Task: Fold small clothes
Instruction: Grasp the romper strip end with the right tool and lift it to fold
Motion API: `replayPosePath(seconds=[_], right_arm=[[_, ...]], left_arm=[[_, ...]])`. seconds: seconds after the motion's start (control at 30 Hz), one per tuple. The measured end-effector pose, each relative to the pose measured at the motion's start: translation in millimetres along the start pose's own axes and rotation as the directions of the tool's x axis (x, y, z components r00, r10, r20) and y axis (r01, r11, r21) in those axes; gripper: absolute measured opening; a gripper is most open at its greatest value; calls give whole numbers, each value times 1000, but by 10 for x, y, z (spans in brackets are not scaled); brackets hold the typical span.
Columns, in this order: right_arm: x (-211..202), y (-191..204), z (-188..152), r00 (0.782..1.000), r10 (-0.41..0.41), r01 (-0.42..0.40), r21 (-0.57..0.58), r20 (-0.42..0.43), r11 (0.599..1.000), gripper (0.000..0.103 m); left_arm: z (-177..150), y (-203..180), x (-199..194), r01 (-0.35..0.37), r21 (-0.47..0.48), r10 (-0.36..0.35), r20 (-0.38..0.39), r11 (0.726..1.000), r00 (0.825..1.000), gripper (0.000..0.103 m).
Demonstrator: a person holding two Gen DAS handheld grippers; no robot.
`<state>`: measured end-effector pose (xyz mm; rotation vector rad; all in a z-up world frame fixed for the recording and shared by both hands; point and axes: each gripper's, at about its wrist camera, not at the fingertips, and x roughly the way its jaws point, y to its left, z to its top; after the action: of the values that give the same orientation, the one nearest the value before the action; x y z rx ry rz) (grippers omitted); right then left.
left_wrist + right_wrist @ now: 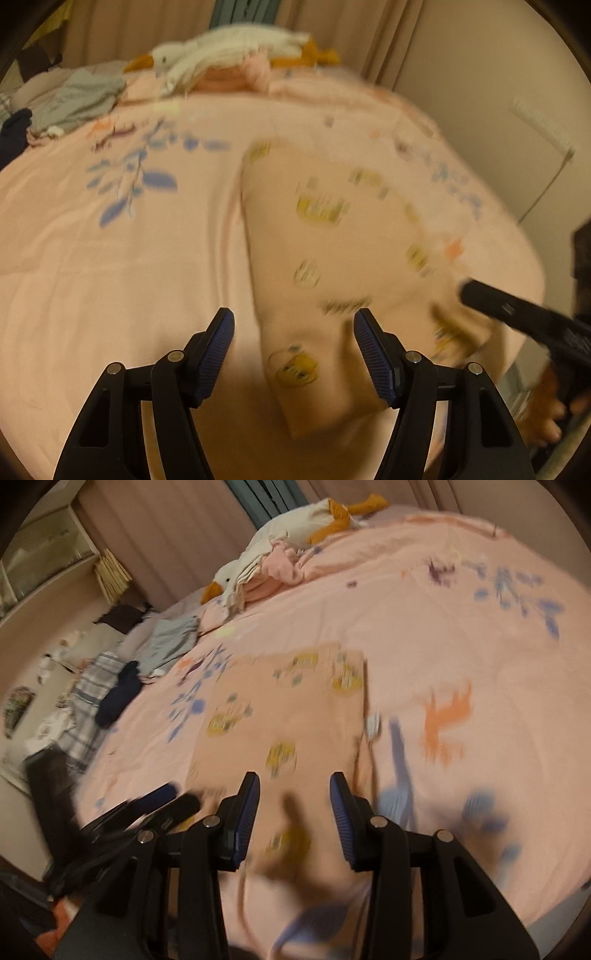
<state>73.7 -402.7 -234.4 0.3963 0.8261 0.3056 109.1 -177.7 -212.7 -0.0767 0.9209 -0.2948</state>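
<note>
We see a small peach garment point(332, 258) printed with yellow cartoon figures lying flat on the pink bedspread point(110, 277), which carries blue leaf and orange animal prints. In the left wrist view the left gripper point(293, 350) hovers over the garment's near corner; that corner sits between its fingers, but the blue pads point(373, 354) stand apart from the cloth, so the left gripper is spread and holds nothing. The garment's long axis runs from that near corner away up the bed, tilted a little to the right in this view.

In the right wrist view the right gripper point(293, 812) is above the garment's near edge point(288, 720), jaws partly apart and gripping nothing that we can make out; both views are blurred. The cloth stretches away from it towards the far pillows. The right gripper also shows at the right edge of the left view, beside the garment's right side.

A stuffed goose point(295, 528) and a heap of other clothes point(170, 642) lie well apart at the far side of the bed.
</note>
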Motion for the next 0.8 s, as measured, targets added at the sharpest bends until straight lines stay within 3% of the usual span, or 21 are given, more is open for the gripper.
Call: replayPosePath(seconds=[0.03, 0.13, 0.3, 0.4, 0.47, 0.5, 0.57, 0.6, 0.67, 0.7, 0.73, 0.8], right_arm=[[34, -10, -66, 1000, -12, 11, -5, -27, 1000, 39], [222, -22, -166, 978, -175, 169, -64, -110, 983, 36], [164, -130, -140, 988, -88, 89, 7, -125, 996, 38], [66, -183, 41, 994, -22, 26, 40, -103, 999, 45], [102, -236, 261, 994, 18, -11, 63, -112, 998, 65], [155, -288, 349, 990, 51, -40, 84, -129, 996, 68], [306, -408, 519, 979, 114, -86, 170, -166, 982, 68], [370, -458, 566, 974, 135, -101, 188, -180, 977, 68], [598, -560, 652, 956, 175, -119, 233, -235, 965, 68], [751, -592, 656, 937, 216, -147, 251, -275, 957, 68], [880, -617, 644, 918, 255, -173, 271, -304, 947, 68], [913, -646, 619, 911, 323, -239, 311, -257, 920, 68]], left_arm=[[-31, 0, 77, -27, 15, 27, -25, 1000, 999, 69], [-71, -21, 69, -44, 37, 44, -3, 998, 999, 69], [12, 94, -15, 3, -38, -4, -37, 999, 999, 69], [146, 169, -206, 81, -85, -80, 20, 993, 997, 69], [306, 249, -223, 117, -108, -112, 48, 987, 993, 70], [372, 272, -171, 150, -113, -146, 36, 982, 989, 74], [483, 388, 34, 243, -164, -251, -28, 956, 968, 74], [506, 451, 193, 277, -225, -303, -90, 934, 949, 74], [521, 490, 478, 370, -292, -433, -189, 882, 881, 74], [530, 484, 567, 413, -287, -476, -204, 864, 855, 74], [549, 484, 585, 440, -275, -497, -191, 855, 847, 75], [579, 476, 629, 485, -293, -545, -175, 824, 820, 77]])
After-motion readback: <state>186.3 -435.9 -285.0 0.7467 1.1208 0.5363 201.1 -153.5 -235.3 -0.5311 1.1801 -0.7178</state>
